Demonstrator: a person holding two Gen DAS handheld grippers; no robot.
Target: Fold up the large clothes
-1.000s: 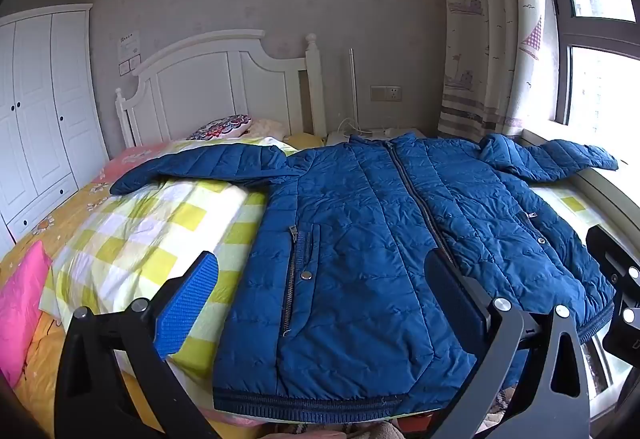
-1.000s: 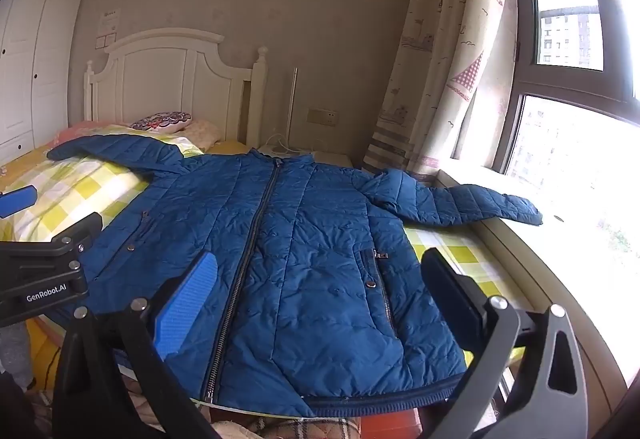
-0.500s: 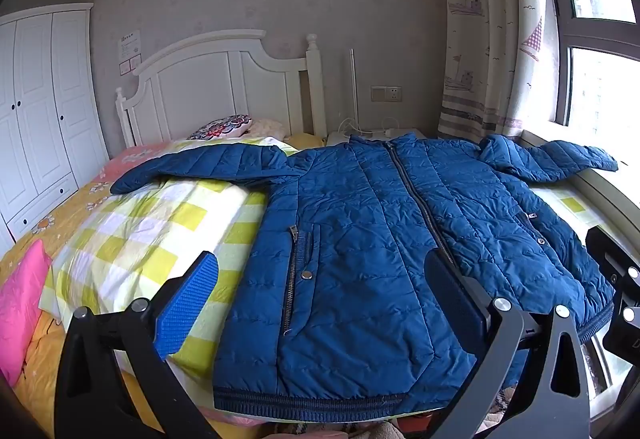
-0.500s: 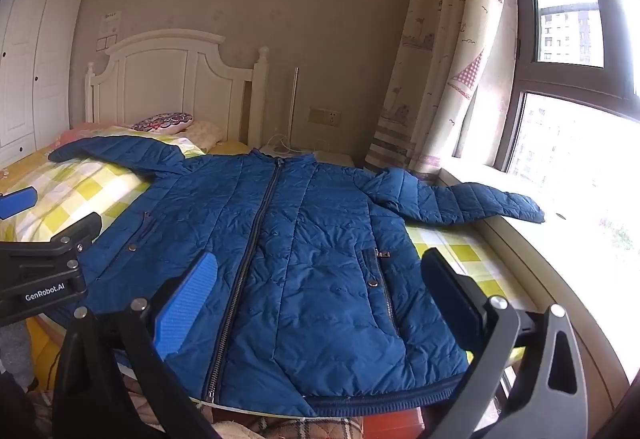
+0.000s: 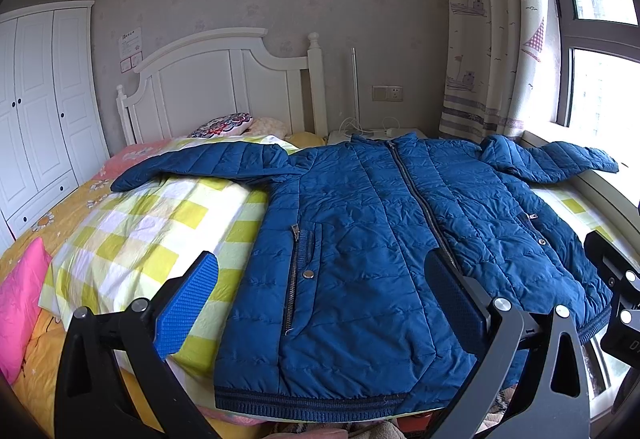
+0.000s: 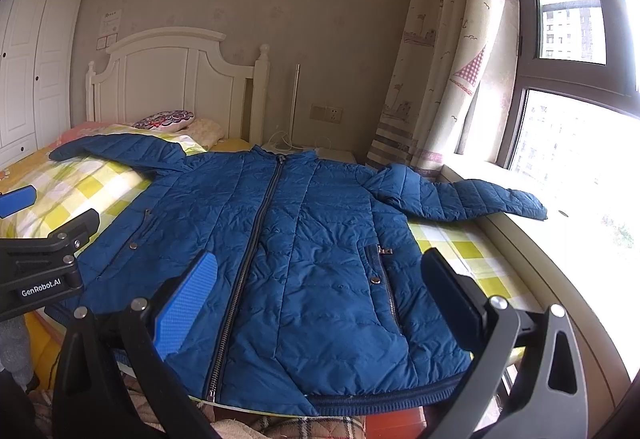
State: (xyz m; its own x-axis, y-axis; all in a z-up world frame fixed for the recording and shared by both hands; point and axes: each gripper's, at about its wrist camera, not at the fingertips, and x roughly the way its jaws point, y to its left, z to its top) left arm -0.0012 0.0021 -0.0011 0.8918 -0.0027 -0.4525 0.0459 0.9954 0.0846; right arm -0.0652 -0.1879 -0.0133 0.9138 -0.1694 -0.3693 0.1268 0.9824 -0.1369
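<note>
Jacket spread flat, folding not started

Jacket (image 5: 384,247) lay face up on the bed (image 5: 132,235), zipped closed, with its hem nearest both tools and its collar at the far end, toward the headboard (image 5: 208,87). No part of it was folded. The left sleeve (image 5: 208,163) extended straight out, ahead and to the left of the left gripper (image 5: 324,303). The right sleeve (image 6: 460,195) extended ahead and to the right of the right gripper (image 6: 320,303), its cuff resting on the window ledge (image 6: 568,259).

Left gripper: fingers spread wide, holding nothing, positioned above the hem on the left half of the garment. Right gripper: fingers likewise spread wide and empty, positioned above the hem on the right half. Neither tool appeared to touch the fabric.

Status, as judged: preparation complete, since the garment was laid out and smoothed. All folding steps remained: both sleeves to be brought across the body, then the body to be folded on itself.

Surroundings: checked quilt (image 5: 140,223) under the jacket, pink cushion (image 5: 20,303) at the near left, curtain (image 6: 448,51) and window (image 6: 572,143) to the right.
</note>
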